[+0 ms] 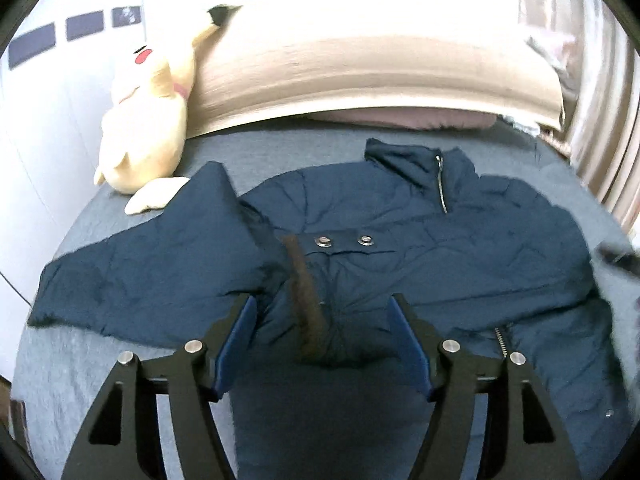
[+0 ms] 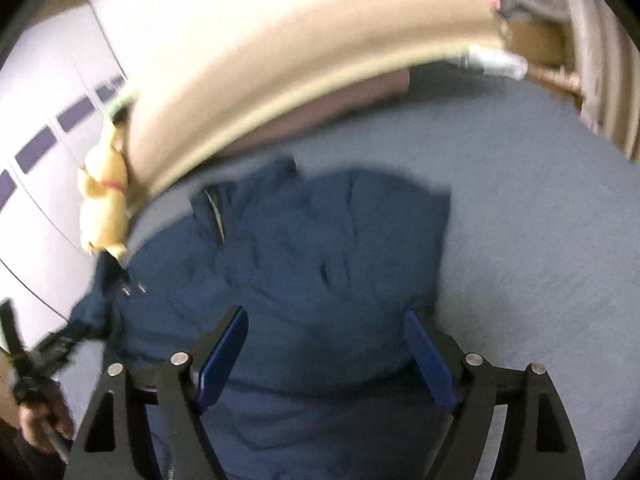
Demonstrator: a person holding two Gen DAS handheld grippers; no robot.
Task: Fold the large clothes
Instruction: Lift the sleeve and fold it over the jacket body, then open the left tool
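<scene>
1. Tongs first: the left tongs (image 1: 322, 312) stand apart above the jacket's (image 1: 400, 248) fur-trimmed fold, pads clear of the cloth, nothing gripped.
2. The right tongs (image 2: 326, 334) are likewise spread wide over the navy fabric, clamping nothing; that view is blurred.
3. The jacket lies flat on the bed (image 1: 280, 148), one sleeve (image 1: 132, 272) reaching toward 9 o'clock, collar and zipper (image 1: 440, 184) at 12 o'clock.
4. In the right wrist view, a hand (image 2: 40, 420) shows at 8 o'clock.
5. A plush toy (image 1: 148, 120) sits at 10 o'clock, touching the sleeve; a beige pillow (image 1: 380, 76) lies beyond.
</scene>
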